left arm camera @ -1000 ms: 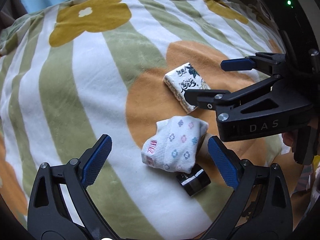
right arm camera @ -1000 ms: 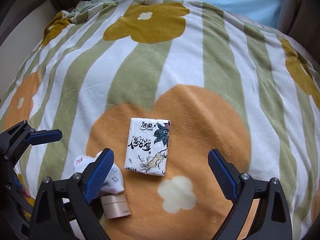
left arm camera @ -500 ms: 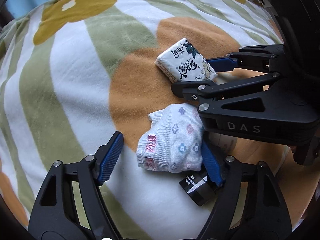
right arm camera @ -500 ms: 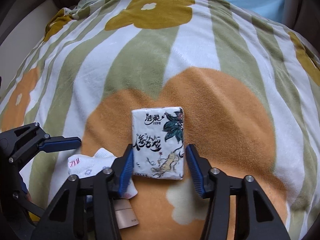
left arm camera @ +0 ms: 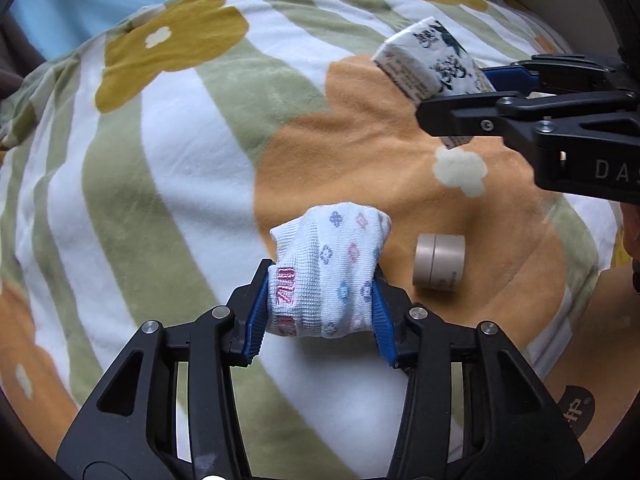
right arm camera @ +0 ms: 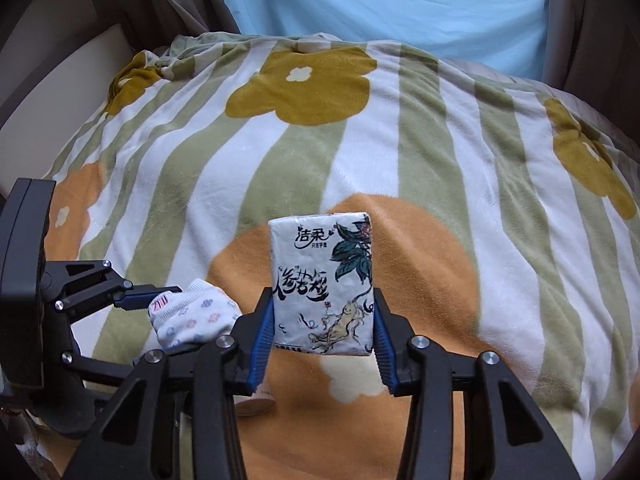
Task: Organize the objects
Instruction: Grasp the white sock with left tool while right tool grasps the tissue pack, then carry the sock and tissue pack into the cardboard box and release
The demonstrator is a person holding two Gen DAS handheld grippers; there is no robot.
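The rolled sock point(left arm camera: 328, 276) and the tissue pack point(right arm camera: 322, 288) are both off the blanket point(left arm camera: 168, 184) now, where a second ago they lay side by side on its orange patch with both tongs spread wide above them. The left gripper point(left arm camera: 320, 312) has just been closing and its blue pads pinch the sock from either side. The right gripper point(right arm camera: 323, 342) has clamped onto the lower edges of the tissue pack, which stands upright between its fingers, raised clear of the cloth. Only the small beige jar point(left arm camera: 439, 263) is left lying on its side on the orange patch, just beside where the sock is held. To my eye, both picks are made, so carrying them to their places comes next.
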